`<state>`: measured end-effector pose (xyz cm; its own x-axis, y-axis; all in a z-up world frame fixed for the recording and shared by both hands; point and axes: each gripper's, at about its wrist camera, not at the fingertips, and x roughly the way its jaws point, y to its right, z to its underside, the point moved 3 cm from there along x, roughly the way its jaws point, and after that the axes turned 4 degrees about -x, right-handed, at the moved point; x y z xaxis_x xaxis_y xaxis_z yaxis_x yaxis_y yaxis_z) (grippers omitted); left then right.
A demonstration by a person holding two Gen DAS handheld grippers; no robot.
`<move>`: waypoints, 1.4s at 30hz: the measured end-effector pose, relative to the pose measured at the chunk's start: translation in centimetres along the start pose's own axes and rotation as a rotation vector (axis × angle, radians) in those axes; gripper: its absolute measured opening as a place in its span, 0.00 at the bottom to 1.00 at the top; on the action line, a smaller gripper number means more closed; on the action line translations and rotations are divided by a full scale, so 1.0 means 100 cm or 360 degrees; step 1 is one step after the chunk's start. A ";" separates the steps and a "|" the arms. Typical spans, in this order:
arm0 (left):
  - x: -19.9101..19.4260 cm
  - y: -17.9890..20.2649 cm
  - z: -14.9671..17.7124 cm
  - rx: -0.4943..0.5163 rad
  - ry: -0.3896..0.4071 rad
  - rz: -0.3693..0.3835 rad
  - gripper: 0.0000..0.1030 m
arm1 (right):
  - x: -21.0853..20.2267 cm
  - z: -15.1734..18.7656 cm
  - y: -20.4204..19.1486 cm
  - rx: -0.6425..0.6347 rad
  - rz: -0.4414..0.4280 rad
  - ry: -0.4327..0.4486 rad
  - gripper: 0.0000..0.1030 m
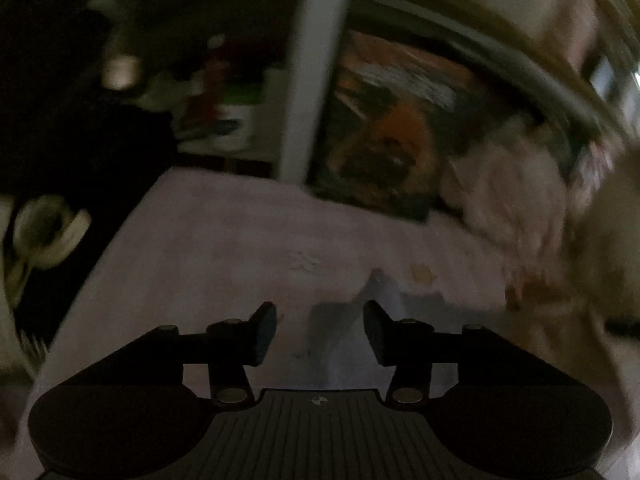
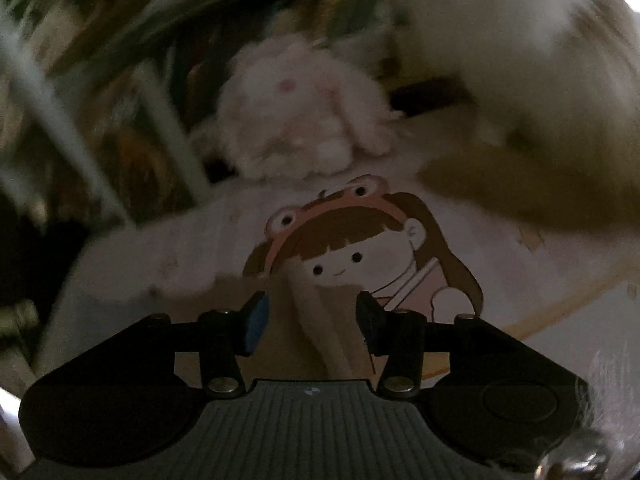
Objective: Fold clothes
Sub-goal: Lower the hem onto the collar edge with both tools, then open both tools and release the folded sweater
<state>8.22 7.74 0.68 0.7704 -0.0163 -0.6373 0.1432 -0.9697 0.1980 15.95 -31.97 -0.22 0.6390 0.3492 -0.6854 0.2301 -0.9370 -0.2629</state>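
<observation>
Dim, blurred room; pale sheet (image 1: 224, 240) under both my open, empty tongs: left gripper (image 1: 320, 330), right gripper (image 2: 310, 320). Cartoon-girl print (image 2: 360, 248), no writing.

I can read no words, brands or numbers anywhere; the only sign I make out is a small round black-and-white quartered mark (image 1: 319, 401) on the ribbed plate between my fingers, seen in both wrist views.

- Pale pinkish-white surface (image 1: 224, 248) under the black left tool (image 1: 320, 330).
- Cartoon girl print (image 2: 352, 248) ahead of the right tool (image 2: 310, 318) — brown hair, pink frog-eyed headband.
- Plush toy (image 2: 304, 112) beyond it — fluffy white, pink spot.
</observation>
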 end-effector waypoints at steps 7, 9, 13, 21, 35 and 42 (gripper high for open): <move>0.042 0.022 -0.004 0.0060 -0.0062 0.0030 0.42 | 0.036 -0.002 -0.009 -0.0137 0.0061 -0.0086 0.12; 0.048 0.024 -0.004 0.0039 -0.0094 0.0113 0.07 | 0.037 -0.004 -0.006 -0.0091 0.0034 -0.0091 0.07; 0.060 0.007 0.000 -0.0152 -0.0133 0.0080 0.04 | 0.029 -0.007 0.003 0.0028 -0.0020 -0.0049 0.06; 0.067 0.001 0.005 -0.0209 -0.0179 0.0008 0.13 | 0.053 0.002 0.007 -0.0007 0.0048 -0.0150 0.06; -0.036 -0.005 0.041 -0.0248 -0.0061 -0.0072 0.69 | -0.025 0.034 -0.037 -0.0261 0.0187 0.0024 0.77; -0.060 -0.022 0.074 -0.0556 -0.0138 0.0023 0.69 | -0.056 0.086 -0.059 -0.0302 0.0239 -0.0018 0.80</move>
<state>-1.30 8.12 -1.49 0.7204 -0.0648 -0.6905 0.3480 -0.8274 0.4408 4.64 -28.30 -0.67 0.6685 0.2051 -0.7149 0.2676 -0.9632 -0.0261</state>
